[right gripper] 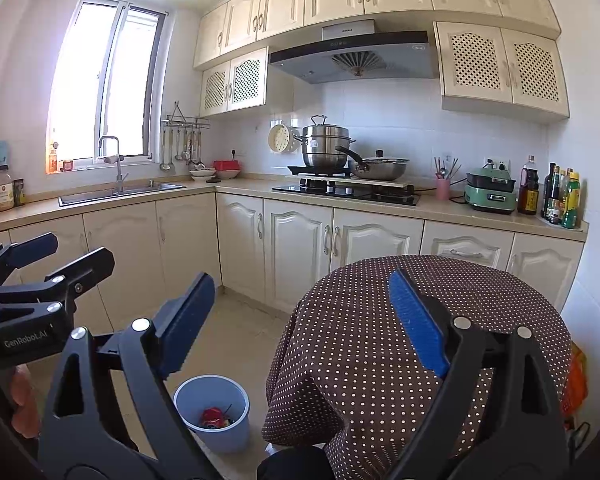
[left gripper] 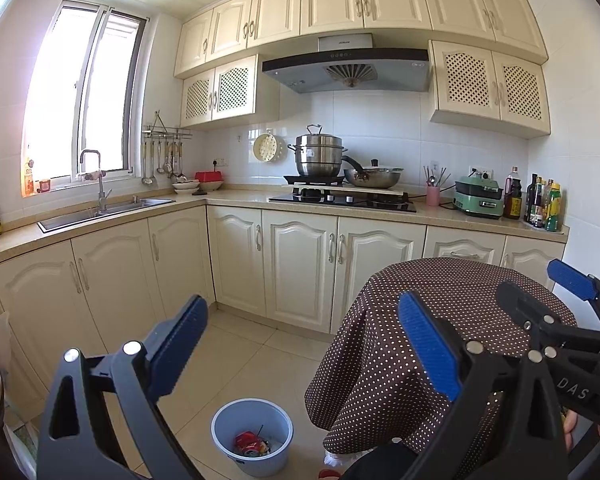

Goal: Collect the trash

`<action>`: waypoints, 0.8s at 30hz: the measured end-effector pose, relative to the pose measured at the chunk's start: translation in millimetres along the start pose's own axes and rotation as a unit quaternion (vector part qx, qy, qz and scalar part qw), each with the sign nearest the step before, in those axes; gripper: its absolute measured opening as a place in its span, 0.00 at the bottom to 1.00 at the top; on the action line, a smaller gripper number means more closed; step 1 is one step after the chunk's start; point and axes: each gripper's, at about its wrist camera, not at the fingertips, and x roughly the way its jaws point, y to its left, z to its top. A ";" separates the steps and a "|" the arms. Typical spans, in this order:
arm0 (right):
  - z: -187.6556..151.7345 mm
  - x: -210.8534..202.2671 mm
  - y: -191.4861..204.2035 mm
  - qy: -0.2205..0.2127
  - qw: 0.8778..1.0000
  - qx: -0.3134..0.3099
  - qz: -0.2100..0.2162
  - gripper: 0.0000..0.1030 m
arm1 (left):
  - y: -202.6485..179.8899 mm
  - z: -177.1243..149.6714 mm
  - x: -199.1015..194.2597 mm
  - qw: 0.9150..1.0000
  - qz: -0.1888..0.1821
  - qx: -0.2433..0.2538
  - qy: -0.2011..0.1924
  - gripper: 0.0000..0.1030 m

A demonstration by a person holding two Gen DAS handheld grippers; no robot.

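The left gripper is held level above the floor, its blue-padded jaws spread wide with nothing between them. The right gripper is held alongside it in the same pose, jaws likewise wide and empty. A round table draped in brown polka-dot cloth is seen ahead to the right. On the tiled floor beside it, a pale blue trash bin is placed upright; a crushed red can and small scraps are contained in it.
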 end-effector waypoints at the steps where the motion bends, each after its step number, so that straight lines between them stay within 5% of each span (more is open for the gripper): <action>1: -0.4 -0.4 0.5 0.000 1.000 0.000 0.000 0.85 | 0.2 0.0 0.1 1.000 0.000 0.000 0.000 0.92; 24: -1.6 0.7 1.3 0.004 1.000 0.000 -0.001 0.85 | 1.2 -1.7 -1.0 1.000 0.002 0.000 0.002 0.92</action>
